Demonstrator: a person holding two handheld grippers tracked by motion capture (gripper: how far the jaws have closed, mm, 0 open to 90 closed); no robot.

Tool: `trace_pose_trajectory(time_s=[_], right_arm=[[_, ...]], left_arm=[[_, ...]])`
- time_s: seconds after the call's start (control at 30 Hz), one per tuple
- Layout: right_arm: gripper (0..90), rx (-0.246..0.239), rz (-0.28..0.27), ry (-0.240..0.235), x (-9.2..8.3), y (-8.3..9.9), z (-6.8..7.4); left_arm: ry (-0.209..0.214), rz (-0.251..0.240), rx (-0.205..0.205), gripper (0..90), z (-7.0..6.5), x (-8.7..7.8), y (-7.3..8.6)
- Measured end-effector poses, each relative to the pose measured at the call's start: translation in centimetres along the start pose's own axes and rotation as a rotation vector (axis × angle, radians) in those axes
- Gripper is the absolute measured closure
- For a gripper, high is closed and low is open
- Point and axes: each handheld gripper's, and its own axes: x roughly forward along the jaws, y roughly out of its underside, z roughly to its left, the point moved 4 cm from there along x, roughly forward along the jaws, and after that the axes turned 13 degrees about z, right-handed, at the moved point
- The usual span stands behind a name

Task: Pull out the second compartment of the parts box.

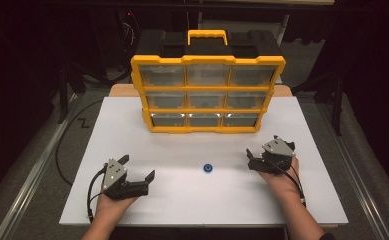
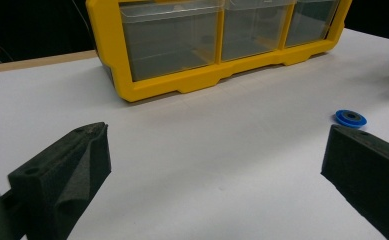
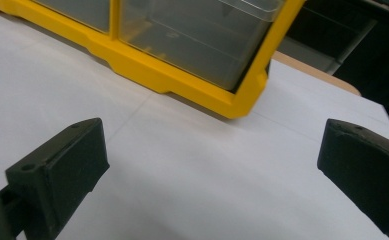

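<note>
A flat white worktop [image 1: 202, 200] carries a yellow plastic organiser [image 1: 208, 92] standing upright near the far edge, its front divided into a three-by-three grid of clear, boxy drawers; a yellow handle arches over its black top. A small blue ring [image 1: 208, 168], round and flat with a dark centre hole, lies on the bare worktop in front of the organiser, roughly midway between the left and right edges and closer to the near edge. The left gripper [image 1: 138, 169] rests near the near-left corner, held in a hand; its two black, matte, wedge-shaped jaws stand wide apart and grip nothing. In the left gripper view the blue ring [image 2: 351, 118] sits just beyond the tip of one jaw, apart from it. The right gripper [image 1: 263, 150], topped by a grey three-cornered plate, lies toward the right edge, well apart from the ring; in the right gripper view its foam-textured jaws are likewise spread wide and empty.
</note>
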Motion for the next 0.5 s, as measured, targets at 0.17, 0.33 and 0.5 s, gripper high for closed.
trace_pose_trajectory(time_s=[0.17, 0.33, 0.5], right_arm=[[0.8, -0.015, 0.009, 0.029, -0.4, 0.0, -0.7], [0.8, -0.086, 0.013, 0.070, -0.8, -0.1, -0.6], [0.9, -0.150, 0.007, 0.104, -1.3, -0.2, -0.3]], left_arm=[[0.000, 0.002, 0.009, 0.0, -0.1, 0.0, -0.1], [0.011, 0.012, 0.017, 0.1, -0.3, 0.0, -0.1], [0.011, 0.014, 0.017, 0.0, -0.4, 0.0, -0.1]])
